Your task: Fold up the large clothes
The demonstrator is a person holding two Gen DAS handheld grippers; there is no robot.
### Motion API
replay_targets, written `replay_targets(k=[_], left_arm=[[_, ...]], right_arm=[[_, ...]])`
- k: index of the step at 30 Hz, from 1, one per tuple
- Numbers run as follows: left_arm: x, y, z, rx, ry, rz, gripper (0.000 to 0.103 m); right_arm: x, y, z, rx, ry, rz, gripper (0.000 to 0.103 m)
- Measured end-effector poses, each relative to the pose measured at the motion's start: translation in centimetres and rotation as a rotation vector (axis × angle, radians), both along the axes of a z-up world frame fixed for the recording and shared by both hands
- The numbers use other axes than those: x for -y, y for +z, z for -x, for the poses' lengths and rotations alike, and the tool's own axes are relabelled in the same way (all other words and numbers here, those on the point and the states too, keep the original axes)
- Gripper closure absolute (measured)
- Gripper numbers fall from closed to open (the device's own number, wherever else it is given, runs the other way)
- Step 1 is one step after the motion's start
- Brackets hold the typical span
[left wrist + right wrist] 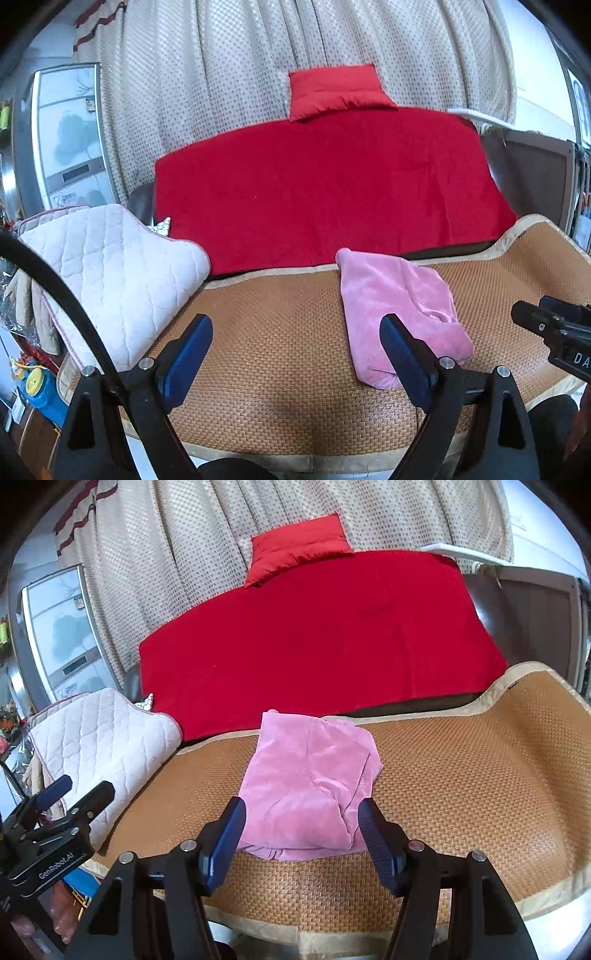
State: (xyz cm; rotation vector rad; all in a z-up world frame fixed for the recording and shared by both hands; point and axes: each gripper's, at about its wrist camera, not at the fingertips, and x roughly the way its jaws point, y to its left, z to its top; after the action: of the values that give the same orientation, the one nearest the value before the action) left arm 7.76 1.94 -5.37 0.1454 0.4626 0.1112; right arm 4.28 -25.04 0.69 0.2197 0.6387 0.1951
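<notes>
A pink corduroy garment (399, 314) lies folded into a compact bundle on the woven rattan mat (277, 350). In the right wrist view the pink garment (310, 786) lies just ahead of my right gripper (301, 812), which is open and empty, its blue pads to either side of the near edge. My left gripper (295, 328) is open and empty above the bare mat, to the left of the garment. The right gripper's body (554, 328) shows at the right edge of the left wrist view. The left gripper (81, 790) shows at the lower left of the right wrist view.
A white quilted pad (118, 273) lies folded at the mat's left edge. A red blanket (325, 192) with a red pillow (336, 88) covers the bed behind, before a beige curtain (221, 74). A fridge (70, 136) stands at left, a dark wooden board (532, 173) at right.
</notes>
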Motion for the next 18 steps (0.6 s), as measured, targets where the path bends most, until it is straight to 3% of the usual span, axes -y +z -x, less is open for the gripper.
replay_targets(k=[18], left_arm=[[-1.2,2.8,4.1,0.054,0.056,0.053,0.011]], right_arm=[[-2.2,2.7,3.9,0.020,0.032,0.027,0.036]])
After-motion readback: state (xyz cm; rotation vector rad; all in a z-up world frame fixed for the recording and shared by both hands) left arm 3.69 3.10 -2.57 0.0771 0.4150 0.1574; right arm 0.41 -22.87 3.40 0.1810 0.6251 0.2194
